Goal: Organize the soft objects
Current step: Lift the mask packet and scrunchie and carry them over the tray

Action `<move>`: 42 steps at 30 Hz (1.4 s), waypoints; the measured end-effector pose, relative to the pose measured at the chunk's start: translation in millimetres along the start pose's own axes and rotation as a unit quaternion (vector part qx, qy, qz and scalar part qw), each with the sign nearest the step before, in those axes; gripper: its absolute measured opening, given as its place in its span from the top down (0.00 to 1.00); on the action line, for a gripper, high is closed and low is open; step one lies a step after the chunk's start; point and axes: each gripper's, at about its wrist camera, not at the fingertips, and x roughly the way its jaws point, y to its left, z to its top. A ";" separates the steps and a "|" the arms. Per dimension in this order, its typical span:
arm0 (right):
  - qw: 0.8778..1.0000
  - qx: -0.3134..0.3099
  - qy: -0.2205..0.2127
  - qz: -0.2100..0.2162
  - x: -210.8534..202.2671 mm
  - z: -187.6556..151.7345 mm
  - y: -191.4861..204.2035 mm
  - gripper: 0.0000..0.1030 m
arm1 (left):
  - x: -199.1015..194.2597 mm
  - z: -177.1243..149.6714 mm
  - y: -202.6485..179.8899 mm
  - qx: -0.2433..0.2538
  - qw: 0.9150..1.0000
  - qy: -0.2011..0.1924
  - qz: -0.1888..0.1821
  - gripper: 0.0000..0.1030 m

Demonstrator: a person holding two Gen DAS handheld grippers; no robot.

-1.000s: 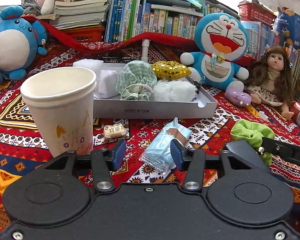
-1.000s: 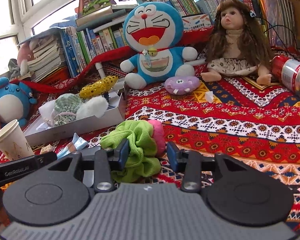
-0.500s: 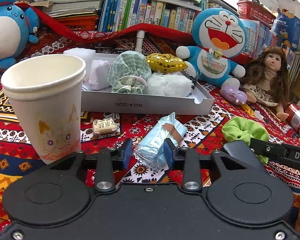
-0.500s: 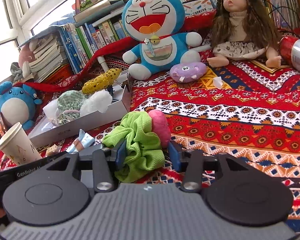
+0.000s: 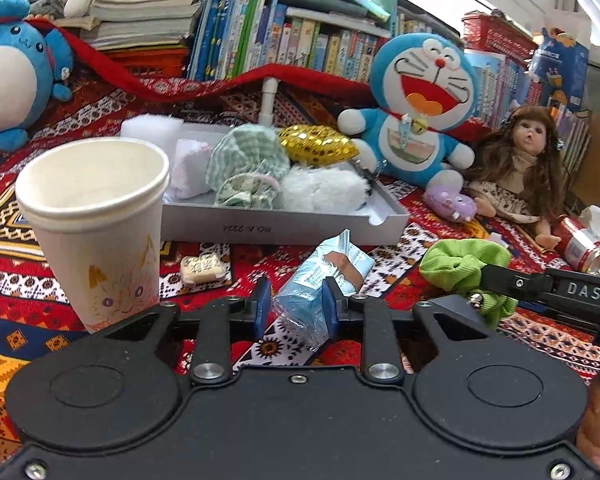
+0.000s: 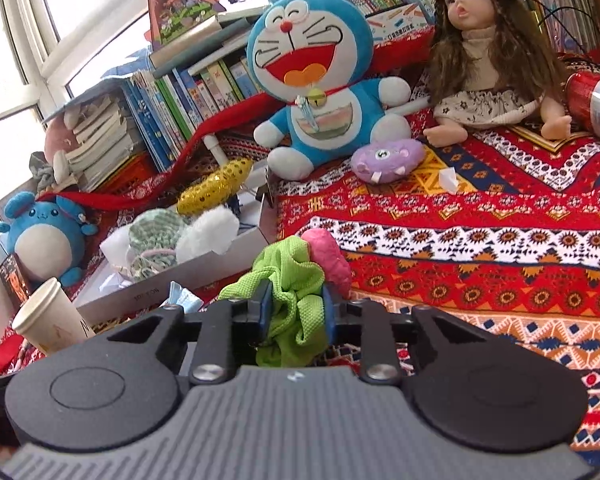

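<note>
While you're working over that patterned red blanket [image 6: 480,240], the big Doraemon plush [image 6: 316,76] is sitting at the back against the books, with the long-haired doll [image 6: 484,60] leaning just beside it. Your grey tray [image 5: 284,226] is lying in front of Doraemon and is already holding a green checked pouch [image 5: 246,160], a white fluffy thing [image 5: 324,190] and a gold sequin piece [image 5: 318,144]. You're keeping a paper cup [image 5: 96,216] standing upright near the tray's left corner. Your right gripper [image 6: 294,310] is pinching the lime green scrunchie [image 6: 292,280], fingers squeezed narrow into the fabric, with a pink soft lump [image 6: 328,254] touching behind it. Your left gripper [image 5: 295,310] is clamping narrow on the light blue tissue pack [image 5: 324,276], which is lying in front of the tray.
</note>
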 end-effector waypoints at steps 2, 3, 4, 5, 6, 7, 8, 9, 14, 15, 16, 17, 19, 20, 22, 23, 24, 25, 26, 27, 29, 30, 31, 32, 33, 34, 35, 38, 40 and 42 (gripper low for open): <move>1.000 -0.001 -0.006 -0.001 -3.0 3.1 1.2 0.72 | -5.8 3.3 -2.3 0.002 1.000 -0.005 -0.007 0.75; 1.000 -0.003 -0.009 0.000 -4.5 4.5 1.9 0.72 | -8.8 5.3 -3.2 0.004 1.000 -0.008 -0.010 0.75; 1.000 -0.004 -0.012 0.001 -6.2 6.4 2.9 0.72 | -11.8 7.7 -3.8 0.005 1.000 -0.012 -0.013 0.75; 1.000 -0.006 -0.015 0.002 -8.0 7.8 3.9 0.72 | -15.4 10.7 -4.4 0.005 1.000 -0.015 -0.016 0.75; 1.000 -0.007 -0.018 0.004 -9.4 9.5 4.9 0.72 | -18.8 13.7 -4.7 0.005 1.000 -0.018 -0.021 0.75; 1.000 -0.008 -0.022 0.006 -10.7 11.7 6.2 0.72 | -22.7 17.2 -4.8 0.004 0.999 -0.020 -0.026 0.75; 1.000 -0.009 -0.025 0.007 -11.9 13.9 7.7 0.72 | -26.7 20.5 -5.1 0.002 0.999 -0.023 -0.031 0.75; 1.000 -0.011 -0.028 0.009 -13.0 16.3 9.4 0.72 | -30.5 24.0 -4.9 0.002 0.999 -0.026 -0.036 0.75; 0.999 -0.023 -0.041 0.020 -14.1 31.6 22.0 0.72 | -47.1 50.7 1.0 -0.001 0.997 -0.032 -0.064 0.75; 0.998 -0.026 -0.043 0.022 -13.6 35.0 24.8 0.72 | -50.3 58.4 3.8 -0.003 0.997 -0.034 -0.070 0.75; 0.998 -0.029 -0.045 0.025 -13.0 38.5 28.2 0.72 | -53.8 67.1 7.4 -0.003 0.997 -0.036 -0.075 0.75; 0.998 -0.034 -0.048 0.027 -12.5 42.3 32.0 0.72 | -56.4 75.0 10.7 -0.001 0.996 -0.038 -0.080 0.75; 0.997 -0.042 -0.052 0.033 -11.2 49.1 38.8 0.72 | -62.0 91.1 19.0 0.004 0.995 -0.043 -0.085 0.75; 0.997 -0.046 -0.054 0.035 -10.1 52.4 42.5 0.72 | -64.8 100.3 24.4 0.008 0.995 -0.046 -0.084 0.75; 0.996 -0.053 -0.054 0.040 -6.8 58.2 49.1 0.72 | -67.8 115.8 34.8 0.012 0.996 -0.051 -0.076 0.75; 0.996 -0.056 -0.053 0.041 -4.7 60.5 52.5 0.72 | -68.8 124.2 41.8 0.014 0.996 -0.050 -0.072 0.75; 0.996 -0.061 -0.051 0.043 -1.8 62.9 55.9 0.72 | -69.4 130.7 48.1 0.015 0.996 -0.051 -0.069 0.75; 0.996 -0.064 -0.049 0.043 1.2 64.5 58.7 0.72 | -69.4 137.3 55.2 0.015 0.997 -0.051 -0.061 0.75; 0.996 -0.067 -0.044 0.044 5.3 66.3 61.5 0.72 | -68.3 142.9 61.7 0.016 0.997 -0.051 -0.054 0.75; 0.996 -0.067 -0.040 0.044 9.5 67.9 63.6 0.72 | -66.9 147.6 68.8 0.016 0.998 -0.051 -0.045 0.75; 0.996 -0.067 -0.031 0.044 18.3 69.6 67.4 0.72 | -61.3 155.5 84.3 0.010 0.998 -0.045 -0.034 0.75; 0.996 -0.069 -0.028 0.043 22.5 70.0 69.2 0.72 | -56.3 158.5 92.4 0.005 0.999 -0.038 -0.035 0.75; 0.996 -0.073 -0.025 0.039 26.7 70.1 71.4 0.72 | -51.0 160.5 99.7 -0.004 0.999 -0.030 -0.036 0.75; 0.996 -0.079 -0.021 0.035 31.3 69.7 74.0 0.72 | -44.7 162.0 107.1 -0.011 0.999 -0.021 -0.037 0.75; 0.996 -0.084 -0.017 0.032 36.0 69.5 76.7 0.72 | -38.2 161.9 113.5 -0.016 0.999 -0.012 -0.037 0.75; 0.996 -0.088 -0.012 0.029 41.1 69.2 79.0 0.72 | -31.4 162.0 118.5 -0.019 0.999 -0.003 -0.036 0.75; 0.995 -0.091 -0.006 0.028 45.7 68.9 80.3 0.72 | -24.2 162.2 123.5 -0.021 0.999 0.009 -0.034 0.75; 0.995 -0.096 0.011 0.022 59.8 68.0 85.1 0.72 | -2.4 159.5 134.5 -0.028 0.998 0.041 -0.030 0.75; 0.995 -0.096 0.022 0.019 68.7 67.3 87.2 0.72 | 8.3 158.3 139.0 -0.033 0.998 0.049 -0.028 0.75; 0.995 -0.091 0.035 0.020 77.4 66.4 87.7 0.72 | 18.3 158.8 141.7 -0.027 0.998 0.054 -0.028 0.75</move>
